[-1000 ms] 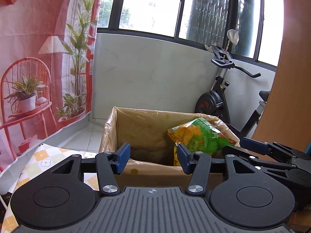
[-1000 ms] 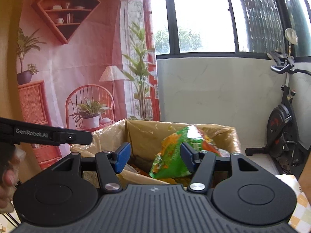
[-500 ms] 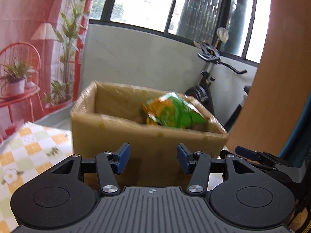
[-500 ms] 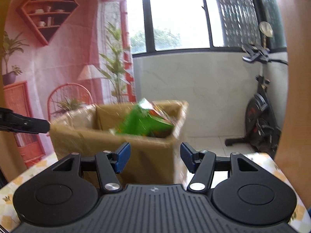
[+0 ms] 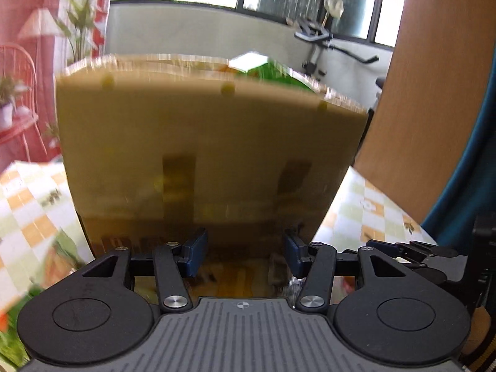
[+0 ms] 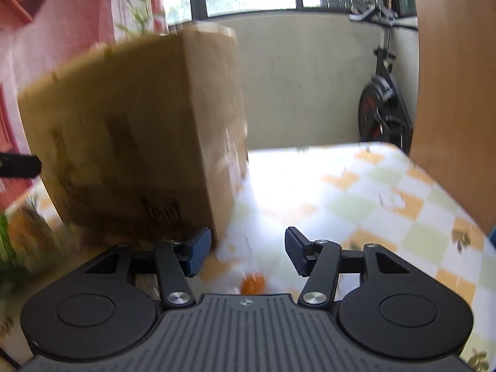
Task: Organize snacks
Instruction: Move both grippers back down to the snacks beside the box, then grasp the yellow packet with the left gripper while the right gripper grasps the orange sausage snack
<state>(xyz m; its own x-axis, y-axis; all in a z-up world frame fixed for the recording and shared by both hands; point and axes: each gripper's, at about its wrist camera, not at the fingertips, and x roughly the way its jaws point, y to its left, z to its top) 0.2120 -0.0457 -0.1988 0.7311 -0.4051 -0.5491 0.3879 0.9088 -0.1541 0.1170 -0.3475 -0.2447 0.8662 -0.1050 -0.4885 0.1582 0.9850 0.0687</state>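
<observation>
Both grippers [image 5: 245, 252] [image 6: 248, 252] now sit lower, facing box [image 5: 210, 142] | right jaws narrowing, both empty | approach next snack slowly.

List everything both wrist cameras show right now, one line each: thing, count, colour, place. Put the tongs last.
Brown cardboard box: one, tan, on the table straight ahead of the left tongs.
Green snack bag: one, green with orange, poking above the box's far rim.
Blurred green and orange packet: one, at the left edge on the table; too blurred to tell more.
Checked tablecloth: one, white with orange and pale green squares, covering the table.
Exercise bike: one, black, by the white wall beyond the table.
Pink printed backdrop: one, left of the box.
Left tongs: one, black with blue pads, open, nothing between them.
Right tongs: one, black with blue pads, open, just been closing, over the cloth beside the box's corner.
</observation>
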